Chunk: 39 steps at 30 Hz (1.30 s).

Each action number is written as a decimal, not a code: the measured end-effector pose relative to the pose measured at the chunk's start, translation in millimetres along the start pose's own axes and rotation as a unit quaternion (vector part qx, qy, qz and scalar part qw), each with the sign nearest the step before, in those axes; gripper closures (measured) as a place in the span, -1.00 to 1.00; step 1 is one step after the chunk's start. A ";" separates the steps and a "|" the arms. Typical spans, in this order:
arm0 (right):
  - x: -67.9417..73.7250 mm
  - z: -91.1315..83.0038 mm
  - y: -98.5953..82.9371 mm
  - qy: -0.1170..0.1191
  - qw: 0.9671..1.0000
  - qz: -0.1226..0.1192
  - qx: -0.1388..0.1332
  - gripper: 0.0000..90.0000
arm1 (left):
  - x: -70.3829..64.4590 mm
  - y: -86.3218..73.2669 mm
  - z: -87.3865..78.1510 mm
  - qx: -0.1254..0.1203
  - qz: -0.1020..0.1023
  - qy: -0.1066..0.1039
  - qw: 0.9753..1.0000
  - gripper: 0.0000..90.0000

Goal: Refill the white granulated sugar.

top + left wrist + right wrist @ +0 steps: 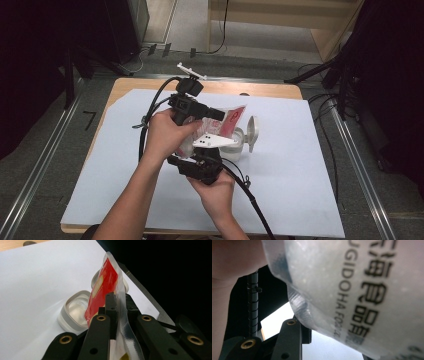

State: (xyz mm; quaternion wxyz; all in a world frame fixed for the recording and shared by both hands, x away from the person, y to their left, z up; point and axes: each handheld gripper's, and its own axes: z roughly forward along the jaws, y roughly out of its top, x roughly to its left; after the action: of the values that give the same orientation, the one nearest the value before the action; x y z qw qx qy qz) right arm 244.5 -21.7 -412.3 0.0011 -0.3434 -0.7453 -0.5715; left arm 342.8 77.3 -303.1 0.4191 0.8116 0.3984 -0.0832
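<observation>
The left tool (117, 312) has its black jaws pinched on the clear crimped edge of a glossy red-and-clear plastic pouch (103, 292), held upright above a small square clear container (75, 312) with rounded corners and a hinged lid (252, 131) standing open. The right tool (202, 167) sits against the pouch's lower end; whether its jaws grip cannot be told. Black printed lettering runs across the frosted film. All sits over a pale matte sheet on the wooden surface (270, 90).
</observation>
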 end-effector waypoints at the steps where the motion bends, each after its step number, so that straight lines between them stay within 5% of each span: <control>1: 0.0 0.1 0.0 0.000 1.000 0.000 0.000 0.44 | -0.1 0.1 -0.3 0.002 0.000 0.003 1.000 0.92; 39: -0.9 0.2 0.0 0.007 1.000 0.003 0.002 0.43 | -2.0 -0.9 -0.6 -0.003 0.008 0.006 1.000 0.91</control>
State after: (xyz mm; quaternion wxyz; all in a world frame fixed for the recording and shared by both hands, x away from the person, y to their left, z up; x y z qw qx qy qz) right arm 245.3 -22.0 -412.7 0.0083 -0.3419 -0.7452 -0.5724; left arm 340.6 76.8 -302.3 0.4194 0.8140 0.3950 -0.0740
